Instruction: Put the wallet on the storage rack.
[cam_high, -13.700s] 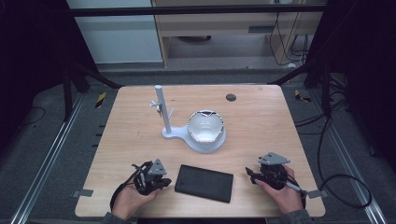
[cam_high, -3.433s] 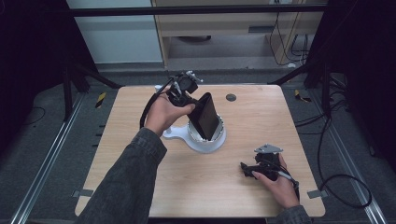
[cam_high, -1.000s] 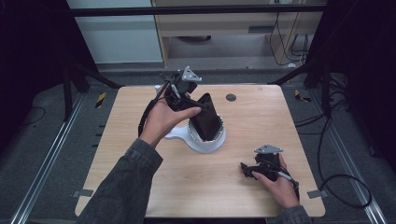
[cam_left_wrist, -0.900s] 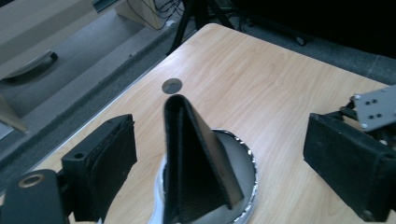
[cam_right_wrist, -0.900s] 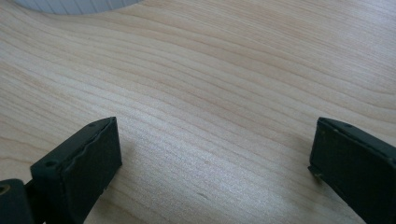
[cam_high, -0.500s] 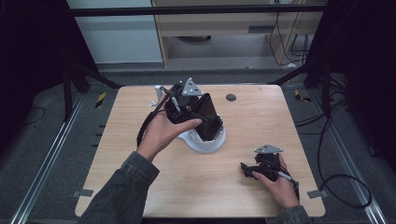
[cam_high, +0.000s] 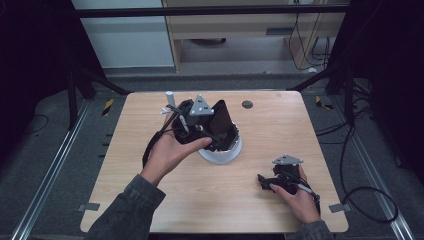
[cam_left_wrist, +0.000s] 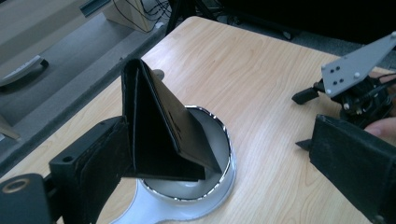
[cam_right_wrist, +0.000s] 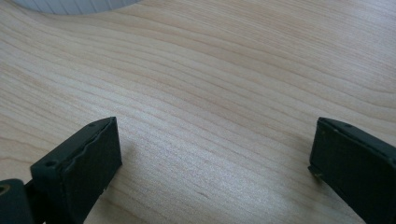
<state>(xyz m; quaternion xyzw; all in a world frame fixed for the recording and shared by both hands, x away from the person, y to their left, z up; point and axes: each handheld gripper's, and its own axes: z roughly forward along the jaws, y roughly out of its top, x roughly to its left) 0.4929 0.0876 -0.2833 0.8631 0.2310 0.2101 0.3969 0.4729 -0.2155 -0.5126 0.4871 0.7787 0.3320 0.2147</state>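
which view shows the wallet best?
Left gripper view: the wallet stands close up, part open, in the white bowl. High view shows it small, partly behind the left gripper. Right gripper view: bare table.

A pale wooden table (cam_high: 280, 125) stands on grey carpet (cam_high: 45, 150). Metal rails (cam_high: 47, 177) run along the floor on both sides. Beyond the table sits a low wooden cabinet (cam_high: 240, 25) beside a white panel (cam_high: 125, 40). Cables (cam_high: 360, 190) trail at right. The edges are dark.
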